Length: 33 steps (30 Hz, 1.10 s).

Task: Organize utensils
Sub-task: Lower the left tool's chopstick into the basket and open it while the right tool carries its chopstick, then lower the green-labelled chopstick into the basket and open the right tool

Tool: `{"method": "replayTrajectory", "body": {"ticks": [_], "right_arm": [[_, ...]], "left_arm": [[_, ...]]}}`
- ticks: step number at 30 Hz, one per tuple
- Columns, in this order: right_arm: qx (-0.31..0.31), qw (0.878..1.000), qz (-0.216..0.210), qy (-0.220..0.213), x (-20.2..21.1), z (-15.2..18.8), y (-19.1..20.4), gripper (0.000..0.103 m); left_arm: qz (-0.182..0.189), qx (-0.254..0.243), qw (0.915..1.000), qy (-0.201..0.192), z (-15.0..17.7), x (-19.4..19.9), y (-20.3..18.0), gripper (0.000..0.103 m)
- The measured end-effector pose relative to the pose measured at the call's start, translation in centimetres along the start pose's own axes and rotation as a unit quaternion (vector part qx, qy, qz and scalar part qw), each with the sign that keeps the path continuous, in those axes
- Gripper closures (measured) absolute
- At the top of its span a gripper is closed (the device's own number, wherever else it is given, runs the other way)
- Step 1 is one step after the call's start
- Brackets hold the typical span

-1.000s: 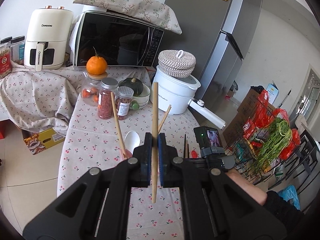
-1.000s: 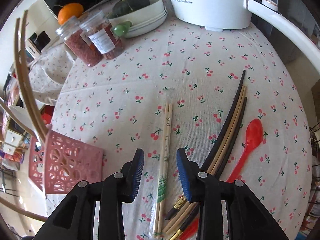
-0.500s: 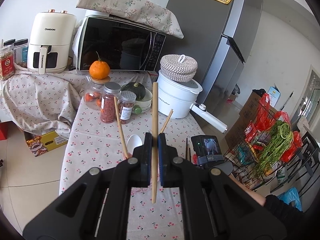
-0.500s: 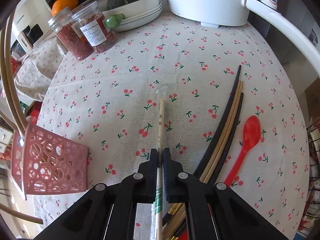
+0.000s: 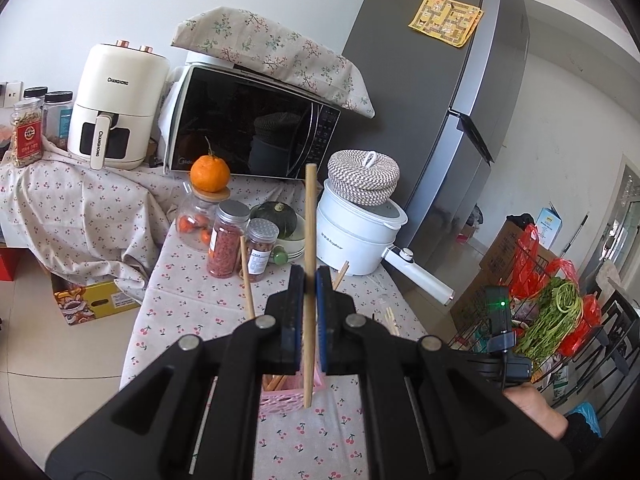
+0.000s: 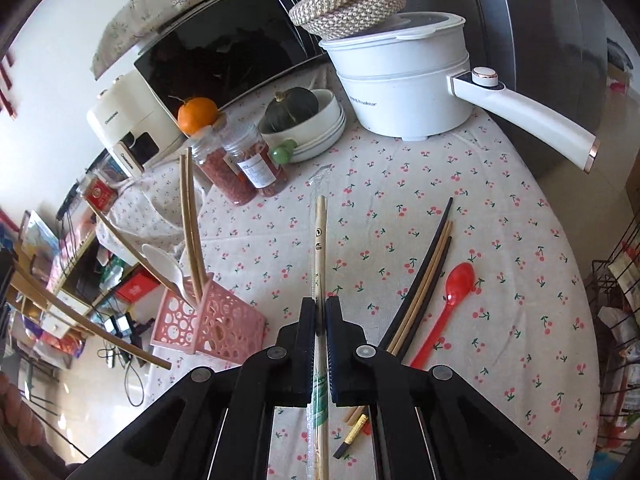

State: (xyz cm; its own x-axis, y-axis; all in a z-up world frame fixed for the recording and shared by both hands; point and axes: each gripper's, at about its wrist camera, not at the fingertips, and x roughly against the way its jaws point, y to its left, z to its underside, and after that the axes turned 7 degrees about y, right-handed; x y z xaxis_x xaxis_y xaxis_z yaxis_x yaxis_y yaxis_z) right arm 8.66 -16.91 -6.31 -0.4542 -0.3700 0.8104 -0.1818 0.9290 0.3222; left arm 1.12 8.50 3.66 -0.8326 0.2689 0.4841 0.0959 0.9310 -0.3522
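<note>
My left gripper (image 5: 310, 280) is shut on a bamboo chopstick (image 5: 309, 216) held upright above the pink utensil basket (image 5: 280, 394). My right gripper (image 6: 320, 308) is shut on a wrapped pair of disposable chopsticks (image 6: 320, 240), lifted off the cherry-print tablecloth (image 6: 400, 184). The pink basket (image 6: 216, 320) stands left of the right gripper with several chopsticks (image 6: 188, 216) and a white spoon (image 6: 162, 260) in it. Black and bamboo chopsticks (image 6: 424, 276) and a red spoon (image 6: 452, 300) lie on the cloth to the right.
A white electric pot (image 6: 404, 76) with a long handle stands at the table's back, beside a bowl with a squash (image 6: 308, 116) and spice jars (image 6: 240, 160). A microwave (image 5: 248, 128) and air fryer (image 5: 120, 108) stand behind. A wire rack with bags (image 5: 560, 308) is at the right.
My right gripper closed on the wrapped chopsticks and lifted them off the cloth. My left gripper rose and drew back, still holding its chopstick upright.
</note>
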Motion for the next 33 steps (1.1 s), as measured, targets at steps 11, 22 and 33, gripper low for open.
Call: {"method": "replayTrajectory", "body": {"ticks": [11, 22, 33], "right_arm": [[0.011, 0.997, -0.031, -0.064, 2.7, -0.3, 1.9, 0.098], [0.028, 0.993, -0.042, -0.107, 3.8, -0.3, 3.8, 0.098], [0.025, 0.985, -0.028, -0.167, 4.9, 0.5, 5.9, 0.098]], "left_arm": [[-0.05, 0.008, 0.997, -0.059, -0.5, -0.9, 1.0, 0.096], [-0.082, 0.01, 0.9964, 0.018, 1.0, -6.0, 2.0, 0.096], [-0.088, -0.003, 0.9921, 0.089, 1.7, -6.4, 2.6, 0.053]]}}
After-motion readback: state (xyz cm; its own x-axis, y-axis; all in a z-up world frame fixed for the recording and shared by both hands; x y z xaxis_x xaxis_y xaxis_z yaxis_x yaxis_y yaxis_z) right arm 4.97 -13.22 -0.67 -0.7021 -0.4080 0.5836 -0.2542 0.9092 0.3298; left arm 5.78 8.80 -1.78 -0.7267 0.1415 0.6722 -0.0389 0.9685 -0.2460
